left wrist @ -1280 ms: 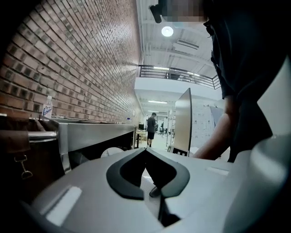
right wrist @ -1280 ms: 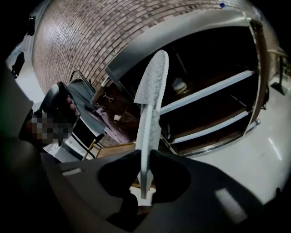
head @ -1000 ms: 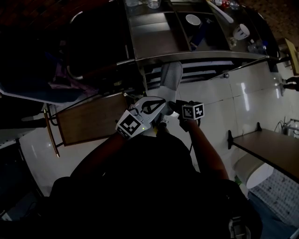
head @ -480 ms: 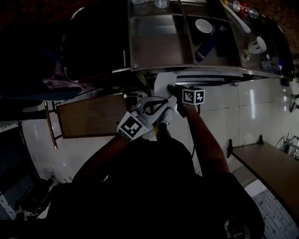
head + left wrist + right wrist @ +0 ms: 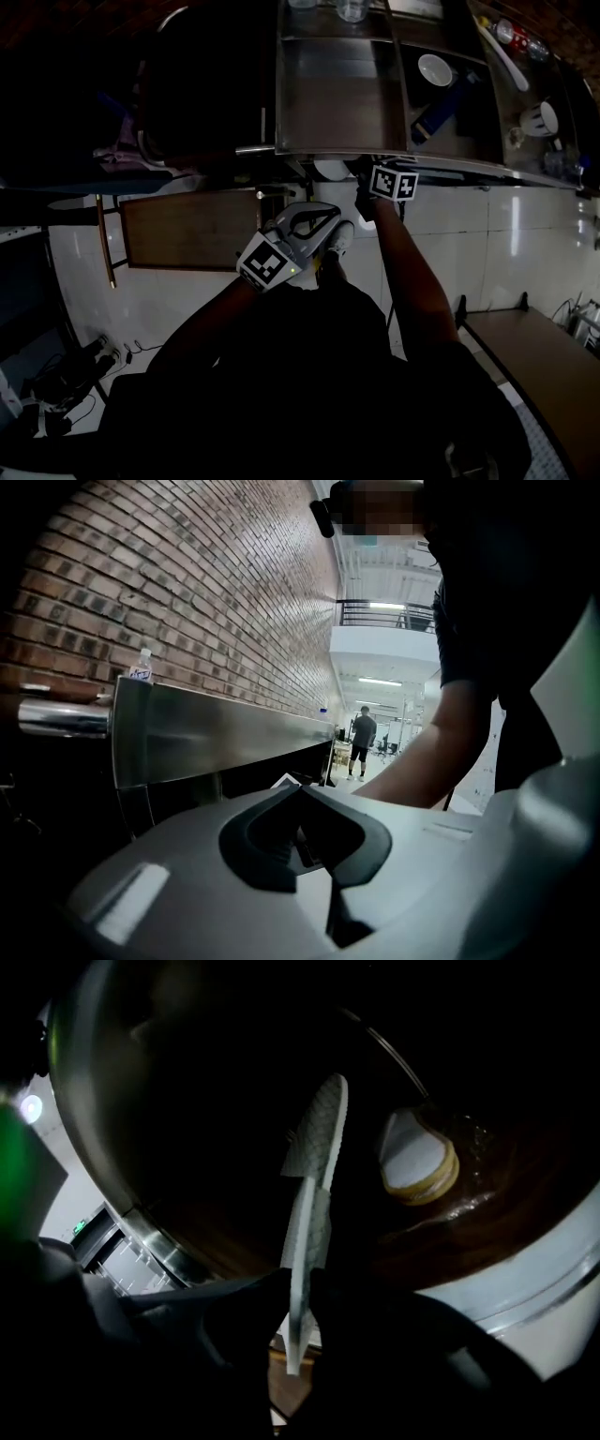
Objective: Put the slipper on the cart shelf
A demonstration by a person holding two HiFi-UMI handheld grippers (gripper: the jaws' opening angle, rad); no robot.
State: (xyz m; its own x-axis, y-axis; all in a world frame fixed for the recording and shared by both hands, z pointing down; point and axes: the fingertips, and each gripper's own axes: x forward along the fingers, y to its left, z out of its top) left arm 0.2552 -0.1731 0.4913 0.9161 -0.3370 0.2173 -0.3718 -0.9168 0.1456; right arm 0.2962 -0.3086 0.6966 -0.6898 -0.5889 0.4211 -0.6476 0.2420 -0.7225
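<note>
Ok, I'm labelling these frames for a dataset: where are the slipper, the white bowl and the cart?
slipper (image 5: 319, 1138), right gripper view, patterned sole.
white bowl (image 5: 436, 70), head view, its inside.
cart (image 5: 337, 103), head view, bare steel top.

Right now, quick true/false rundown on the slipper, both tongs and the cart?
1. The right tongs are clamped on the slipper. True.
2. The slipper lies flat on the floor. False: it is held up on edge in the right tongs, in under the cart's top.
3. A white bowl sits on top of the cart. True.
4. The left tongs carry a mug. False: nothing is between them.
</note>
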